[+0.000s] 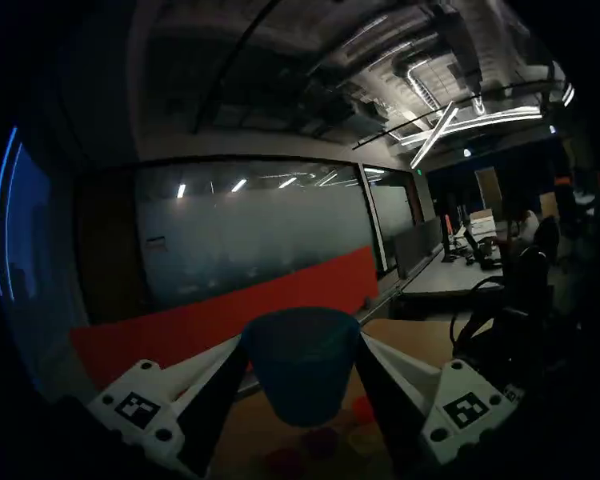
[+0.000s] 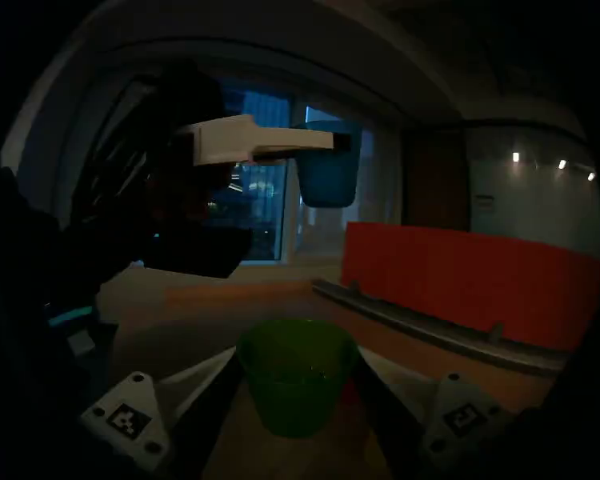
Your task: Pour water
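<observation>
A blue cup [image 1: 302,364] stands upright between the fingers of my left gripper [image 1: 302,376], which is shut on it and holds it up over the wooden table [image 1: 404,332]. In the right gripper view the same blue cup [image 2: 328,172] hangs high at the upper middle, held by the left gripper's white fingers [image 2: 252,140]. Lower down, my right gripper [image 2: 298,384] is shut on a green cup [image 2: 298,372], upright and close above the table [image 2: 220,312]. The blue cup is above and beyond the green one. Water inside either cup cannot be made out.
The room is dim. A few small red and yellow things [image 1: 332,436] lie on the table below the blue cup. A red panel [image 2: 468,272] and a metal rail [image 2: 428,324] run along the table's far side. Desks, chairs and cables [image 1: 492,272] stand to the right.
</observation>
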Demonstrator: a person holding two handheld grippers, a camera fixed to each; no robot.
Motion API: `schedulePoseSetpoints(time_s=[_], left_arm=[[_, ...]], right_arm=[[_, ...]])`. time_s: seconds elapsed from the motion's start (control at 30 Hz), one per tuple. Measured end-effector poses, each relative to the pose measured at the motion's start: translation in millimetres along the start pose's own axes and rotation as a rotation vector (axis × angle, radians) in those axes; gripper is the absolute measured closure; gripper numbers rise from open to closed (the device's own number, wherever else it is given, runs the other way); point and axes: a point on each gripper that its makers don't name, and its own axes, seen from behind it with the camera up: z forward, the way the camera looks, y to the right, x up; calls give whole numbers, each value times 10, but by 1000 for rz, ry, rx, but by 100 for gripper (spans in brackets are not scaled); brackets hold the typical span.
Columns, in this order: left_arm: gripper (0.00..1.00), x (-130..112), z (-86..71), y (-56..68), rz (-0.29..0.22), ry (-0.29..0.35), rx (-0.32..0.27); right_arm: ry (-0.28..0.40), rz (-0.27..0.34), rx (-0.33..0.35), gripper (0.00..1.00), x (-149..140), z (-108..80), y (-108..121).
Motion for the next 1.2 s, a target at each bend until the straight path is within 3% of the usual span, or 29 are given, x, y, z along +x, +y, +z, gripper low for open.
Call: schedulePoseSetpoints(time_s=[0.17, 0.27, 0.67, 1.2], left_arm=[[13, -38, -6, -11, -90, 3, -29], [13, -54, -14, -71, -106, 11, -26], [13, -407, -119, -101, -124, -32, -33], [13, -1134, -343, -161, -123, -126, -13]], right_arm=[[-7, 2, -2, 0, -15, -18, 9], [-9, 1, -3, 0, -21, -25, 12], [-42, 10, -18, 0, -74, -136, 123], [-102, 13, -90, 0, -227, -427, 436]])
